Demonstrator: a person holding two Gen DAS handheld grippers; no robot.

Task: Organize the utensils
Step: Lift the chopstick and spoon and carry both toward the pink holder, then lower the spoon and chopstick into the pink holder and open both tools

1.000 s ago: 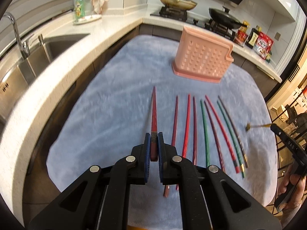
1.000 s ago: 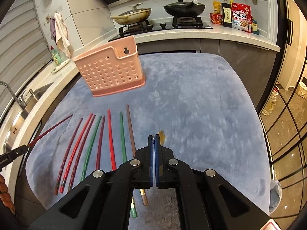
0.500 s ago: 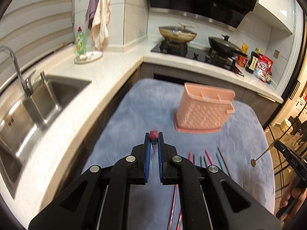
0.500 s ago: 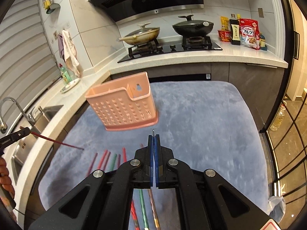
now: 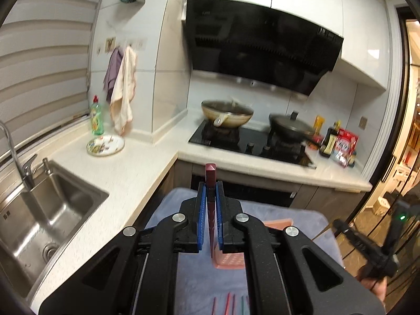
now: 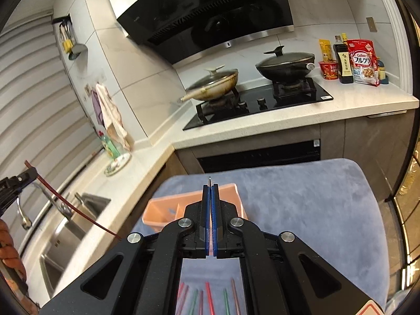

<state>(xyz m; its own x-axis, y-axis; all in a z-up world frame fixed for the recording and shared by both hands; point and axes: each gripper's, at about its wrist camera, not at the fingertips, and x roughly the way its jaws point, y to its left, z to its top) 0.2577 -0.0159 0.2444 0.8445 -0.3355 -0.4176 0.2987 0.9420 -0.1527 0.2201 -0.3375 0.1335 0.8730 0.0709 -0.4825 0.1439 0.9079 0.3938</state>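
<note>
My left gripper point(image 5: 210, 186) is shut on a dark red chopstick point(image 5: 210, 169), whose thick end sticks up past the pads. It hangs high above the blue-grey cloth point(image 5: 183, 275), with the pink perforated holder point(image 5: 228, 261) just below and ahead. In the right wrist view that left gripper point(image 6: 30, 173) shows at the left edge, its red chopstick point(image 6: 73, 210) slanting down. My right gripper point(image 6: 210, 187) is shut on a thin chopstick whose end point(image 6: 209, 179) peeks out over the holder point(image 6: 168, 210). Several coloured chopsticks point(image 6: 208, 299) lie on the cloth point(image 6: 302, 197) below.
A steel sink point(image 5: 52, 210) with a tap lies to the left in the white counter. Behind the cloth stands a stove point(image 6: 257, 99) with two lidded pans. Bottles and food packets point(image 6: 362, 63) crowd the back right. A dish soap bottle point(image 5: 96, 118) stands by a plate.
Both grippers have risen and tipped upward, each still shut on its chopstick. The row of chopsticks has dropped to the bottom edge and the holder now sits under the jaws.
</note>
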